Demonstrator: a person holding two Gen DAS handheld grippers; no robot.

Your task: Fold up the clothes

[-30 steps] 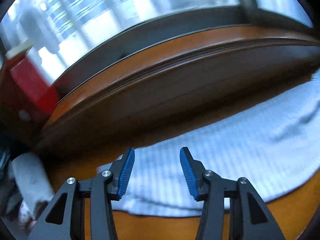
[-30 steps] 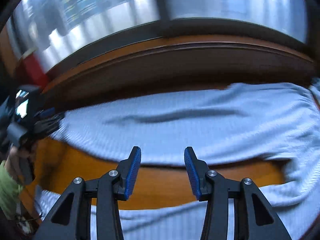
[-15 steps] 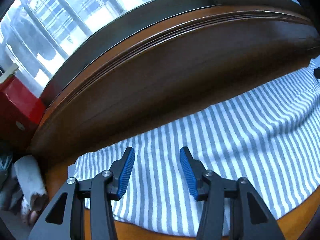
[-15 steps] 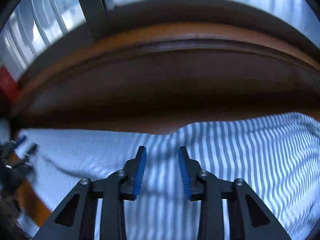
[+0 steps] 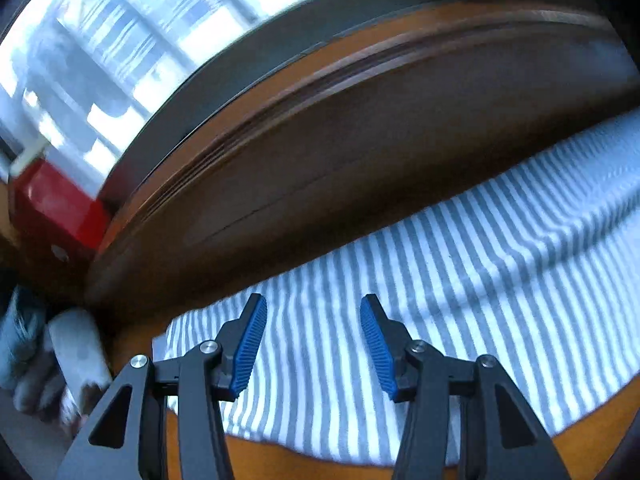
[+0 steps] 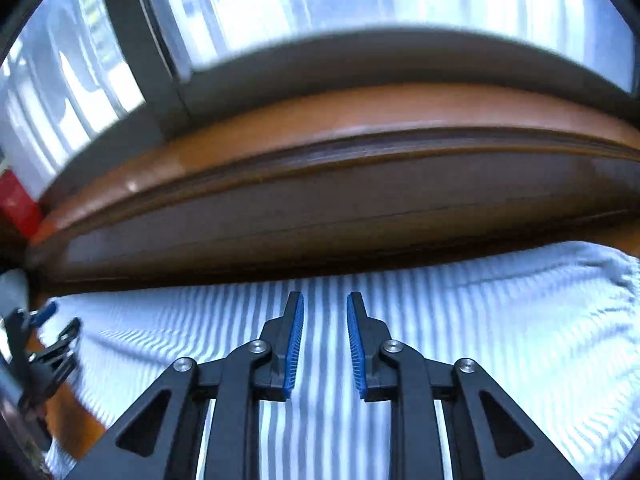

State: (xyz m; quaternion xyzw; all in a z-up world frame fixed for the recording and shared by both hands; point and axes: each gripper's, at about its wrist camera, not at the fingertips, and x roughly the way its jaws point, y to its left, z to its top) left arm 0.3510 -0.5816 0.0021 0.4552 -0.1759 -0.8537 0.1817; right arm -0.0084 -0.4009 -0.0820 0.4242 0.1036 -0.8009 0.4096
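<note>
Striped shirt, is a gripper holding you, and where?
Nothing is held. The left gripper and right gripper are both open above the striped cloth, with only flat fabric showing between their blue pads.

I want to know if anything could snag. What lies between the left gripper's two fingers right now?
Only the striped garment shows in the gap of the left gripper, flat on the wooden table; nothing else, per the left wrist view.
</note>
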